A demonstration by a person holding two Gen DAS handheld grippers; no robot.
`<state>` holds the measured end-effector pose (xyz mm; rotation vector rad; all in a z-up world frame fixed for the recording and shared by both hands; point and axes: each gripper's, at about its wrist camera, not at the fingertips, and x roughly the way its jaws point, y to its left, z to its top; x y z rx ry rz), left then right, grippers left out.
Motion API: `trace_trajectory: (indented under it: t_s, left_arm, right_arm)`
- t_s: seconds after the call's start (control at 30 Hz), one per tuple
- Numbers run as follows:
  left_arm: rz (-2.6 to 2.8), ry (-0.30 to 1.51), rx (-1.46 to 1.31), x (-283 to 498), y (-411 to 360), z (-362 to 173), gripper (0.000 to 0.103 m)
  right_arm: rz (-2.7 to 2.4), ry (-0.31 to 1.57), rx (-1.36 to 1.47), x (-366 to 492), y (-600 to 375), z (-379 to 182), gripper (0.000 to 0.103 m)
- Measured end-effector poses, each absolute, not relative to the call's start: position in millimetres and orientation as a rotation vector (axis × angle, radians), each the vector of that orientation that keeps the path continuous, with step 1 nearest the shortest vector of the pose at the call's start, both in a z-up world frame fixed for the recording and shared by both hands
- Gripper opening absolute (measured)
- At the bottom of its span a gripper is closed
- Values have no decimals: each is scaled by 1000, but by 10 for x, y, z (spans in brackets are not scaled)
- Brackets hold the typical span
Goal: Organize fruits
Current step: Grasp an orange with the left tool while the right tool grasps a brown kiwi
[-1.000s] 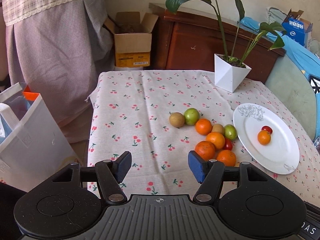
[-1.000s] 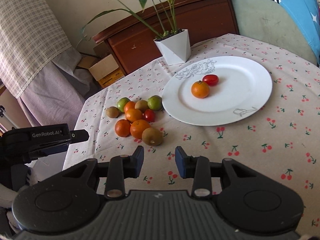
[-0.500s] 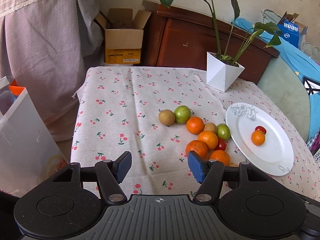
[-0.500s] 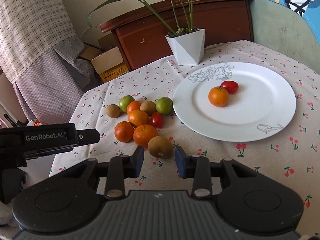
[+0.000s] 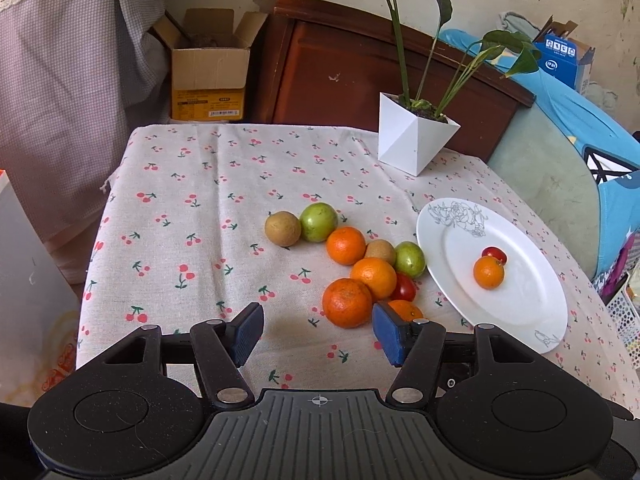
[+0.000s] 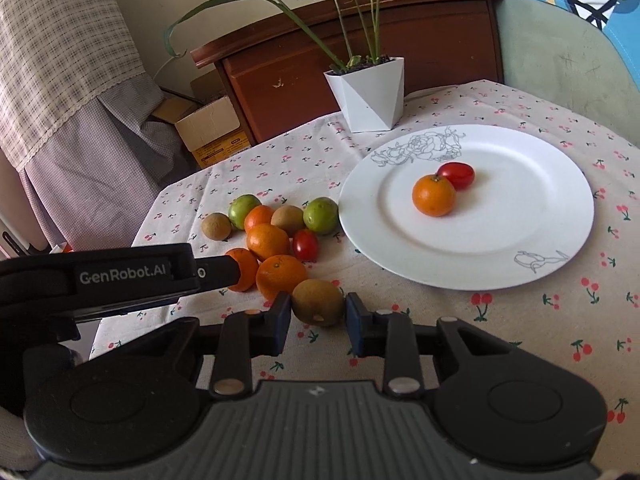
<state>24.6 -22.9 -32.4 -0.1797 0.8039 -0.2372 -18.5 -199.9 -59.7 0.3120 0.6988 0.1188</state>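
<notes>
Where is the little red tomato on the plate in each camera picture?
Left wrist view: the red tomato sits right of centre on the white plate, just behind the orange.
Right wrist view: the tomato is upper middle, behind and right of that orange.
Shared landmark: the white plant pot.

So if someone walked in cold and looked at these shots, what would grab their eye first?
Probably the bright cluster of oranges, green fruits and brown kiwis on the cherry-print tablecloth, just left of the white round plate holding one orange and a red tomato. Next, the right gripper, open, straddles the nearest brown kiwi, not visibly squeezing it. The left gripper hangs open by the pile.
</notes>
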Motion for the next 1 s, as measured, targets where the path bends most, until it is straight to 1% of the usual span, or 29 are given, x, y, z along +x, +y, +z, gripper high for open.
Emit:
trace_trajectory:
  t_s: [0.07, 0.13, 0.3, 0.7, 0.73, 0.83, 1.0]
  left_arm:
    - [-242, 808, -183, 266, -265, -341, 57]
    - [-240, 814, -188, 286, -291, -366, 51]
    - [-230, 812, -215, 334, -306, -409, 47]
    - [-226, 797, -199, 398, -391, -443, 46]
    - [-227, 796, -199, 398, -393, -444, 44]
    - [-234, 795, -193, 388, -404, -449, 33]
    - [-235, 794, -200, 374, -393, -450, 29]
  right_arm:
    - [99, 710, 337, -189, -2050, -598, 30]
    - [86, 715, 368, -192, -2098, -601, 30]
    - [80, 718, 389, -203, -2129, -602, 30]
    - [91, 722, 385, -184, -2106, -612, 31]
    - [92, 722, 386, -183, -2106, -611, 31]
    - [91, 721, 388, -180, -2106, -613, 31]
    - [93, 721, 385, -181, -2101, -615, 30]
